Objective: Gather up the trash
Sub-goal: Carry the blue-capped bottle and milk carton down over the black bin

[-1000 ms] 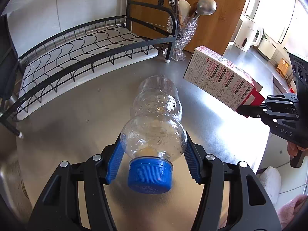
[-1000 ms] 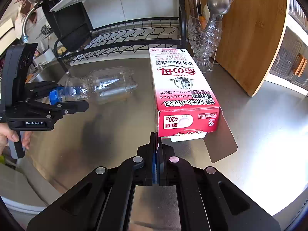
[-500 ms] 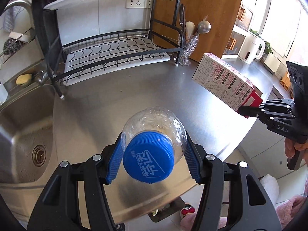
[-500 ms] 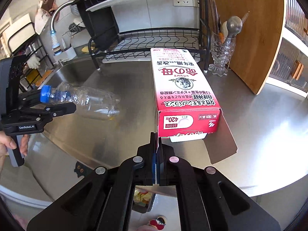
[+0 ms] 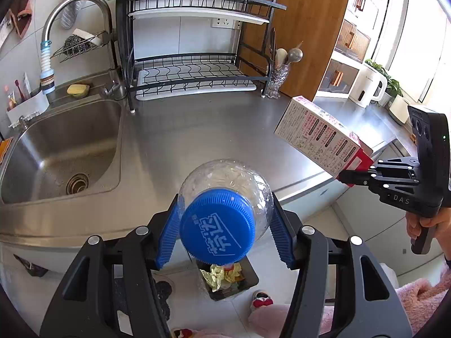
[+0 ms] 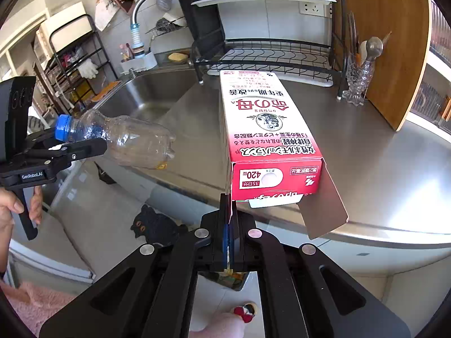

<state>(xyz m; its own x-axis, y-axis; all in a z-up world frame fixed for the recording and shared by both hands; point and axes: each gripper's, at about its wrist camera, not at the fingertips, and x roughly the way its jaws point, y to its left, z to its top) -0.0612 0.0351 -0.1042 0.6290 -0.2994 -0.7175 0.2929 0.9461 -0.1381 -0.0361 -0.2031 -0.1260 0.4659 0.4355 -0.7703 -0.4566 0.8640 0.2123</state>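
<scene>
Nearest to you, your left gripper (image 5: 225,225) is clamped on the shoulder of a clear plastic bottle (image 5: 239,180), its blue ribbed pads (image 5: 166,236) pressing both sides just behind the blue cap (image 5: 217,226), which faces the camera. Your right gripper (image 6: 229,219) is pinched tight on a thin end flap of the pink and white carton (image 6: 265,129), which juts forward with another flap hanging open at its near end. Both items hang in the air past the front edge of the steel counter (image 5: 197,129), touching nothing but the pads. Directly below the bottle, on the floor, a dark bin (image 5: 228,278) holds crumpled wrappers. Beside it your pink slippers (image 5: 265,312) show. Further off, the sink (image 5: 56,152) lies at the left of the counter. Behind it stand the black dish rack (image 5: 191,76), a glass utensil holder (image 5: 277,81) and a wooden board (image 5: 298,33) leaning on the wall.
</scene>
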